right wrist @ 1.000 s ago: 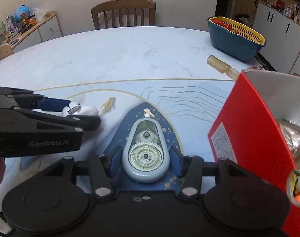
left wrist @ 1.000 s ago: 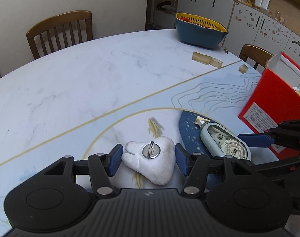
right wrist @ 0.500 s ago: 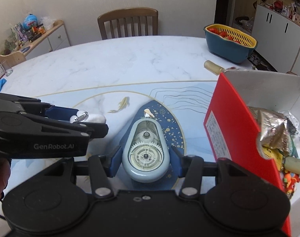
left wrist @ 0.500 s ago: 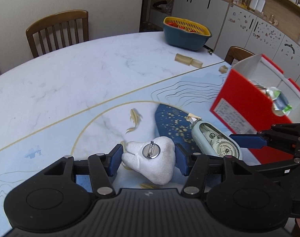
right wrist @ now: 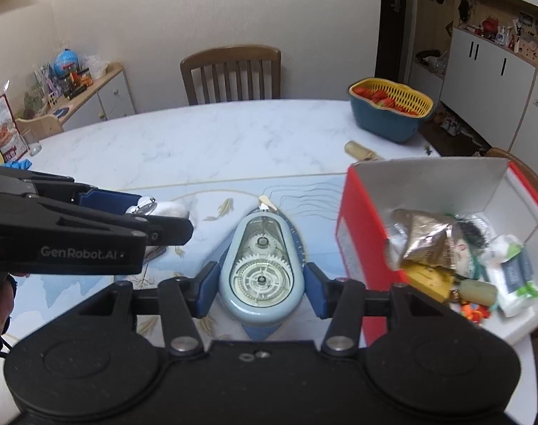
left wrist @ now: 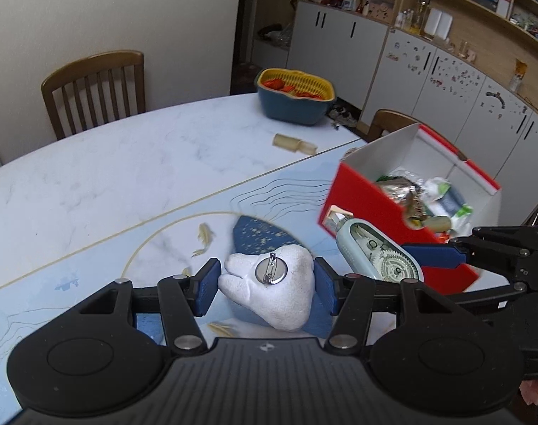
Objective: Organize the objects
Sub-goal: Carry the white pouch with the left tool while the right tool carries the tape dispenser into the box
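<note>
two items being carried toward the red box

the sorting is judged to be partly done: the red box [right wrist: 357, 233] at the right of the table [left wrist: 127, 163] is already being filled with wrappers and small packets, while two more things are being held above the tabletop and are not yet inside. a small beige tube [left wrist: 293, 142] lying far on the table, near the blue basket [left wrist: 293, 106], is judged to be left for later.

the white plush brooch [left wrist: 269, 288], its metal pin back turned up, is being gripped between the pads of the left gripper [left wrist: 267, 290], jaws narrowed on its sides. the correction tape dispenser [right wrist: 260, 272] is being clamped the same way by the right gripper [right wrist: 260, 285], its nozzle pointing far.

both tools are being held level and side by side, lifted above the table, the right one just beside the box's near red wall, the left one further left
</note>
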Available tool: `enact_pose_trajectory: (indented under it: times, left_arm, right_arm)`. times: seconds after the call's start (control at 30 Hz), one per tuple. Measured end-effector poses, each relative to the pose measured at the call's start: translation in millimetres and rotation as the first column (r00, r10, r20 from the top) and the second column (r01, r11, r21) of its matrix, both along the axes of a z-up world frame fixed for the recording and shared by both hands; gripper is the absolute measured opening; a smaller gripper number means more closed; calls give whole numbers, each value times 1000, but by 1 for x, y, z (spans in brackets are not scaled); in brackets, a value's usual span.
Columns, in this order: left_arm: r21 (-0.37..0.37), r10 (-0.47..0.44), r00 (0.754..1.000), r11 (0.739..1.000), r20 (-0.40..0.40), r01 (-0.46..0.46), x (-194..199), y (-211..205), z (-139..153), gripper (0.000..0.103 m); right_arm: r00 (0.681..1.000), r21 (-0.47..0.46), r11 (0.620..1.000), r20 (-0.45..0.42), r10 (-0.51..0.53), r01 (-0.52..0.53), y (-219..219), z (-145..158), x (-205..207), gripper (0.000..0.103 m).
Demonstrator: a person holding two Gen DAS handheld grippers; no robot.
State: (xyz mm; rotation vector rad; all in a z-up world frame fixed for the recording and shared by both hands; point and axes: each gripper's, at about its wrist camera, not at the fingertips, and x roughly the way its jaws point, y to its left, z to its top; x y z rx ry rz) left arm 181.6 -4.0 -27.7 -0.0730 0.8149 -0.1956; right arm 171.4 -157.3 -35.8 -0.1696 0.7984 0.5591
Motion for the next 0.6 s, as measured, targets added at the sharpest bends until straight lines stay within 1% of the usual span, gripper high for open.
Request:
enact_pose_trajectory:
  times: [0.27, 0.6]
  left_arm:
    - [-6, -9, 1000, 1000, 25, 9, -10, -23, 22, 56]
    - [2, -9, 999, 1000, 50, 9, -11, -64, 43, 56]
  right_arm:
    - [999, 28, 1000, 41, 0, -1, -29, 24, -8, 50]
    - [998, 55, 998, 57, 6, -9, -79, 35, 0, 50]
